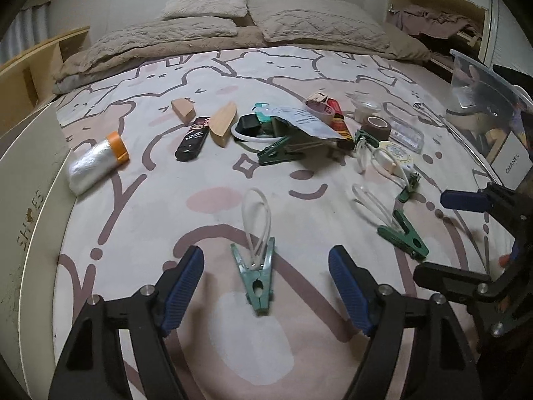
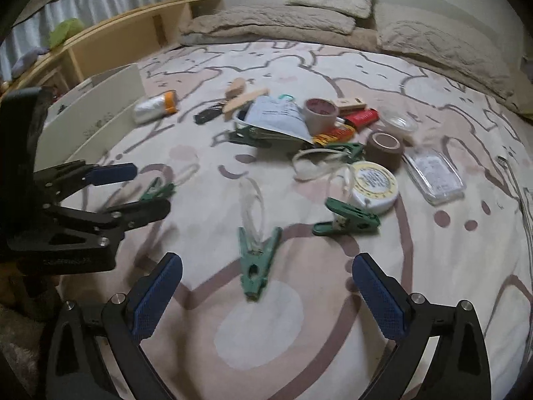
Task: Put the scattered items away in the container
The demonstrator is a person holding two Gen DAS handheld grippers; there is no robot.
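Observation:
Scattered items lie on a patterned bed cover. A green clothespin with a white loop [image 1: 256, 280] lies just ahead of my open, empty left gripper [image 1: 266, 286]. Another green clothespin [image 2: 255, 263] lies just ahead of my open, empty right gripper [image 2: 266, 296]. Further off are a third green clip [image 1: 404, 235], a round yellow-rimmed tin [image 2: 374, 185], brown tape [image 2: 384, 146], a clear case [image 2: 433, 175], wood blocks [image 1: 225, 123], a black lighter [image 1: 193, 138] and a foil roll [image 1: 95, 163]. The clear plastic container [image 1: 479, 100] stands at the right in the left wrist view.
A white shoe box [image 1: 23, 200] stands at the left edge of the bed. Pillows and a beige duvet [image 1: 233, 30] lie at the far end. A wooden shelf [image 2: 133, 33] runs along the left side. The right gripper [image 1: 483, 233] shows in the left wrist view.

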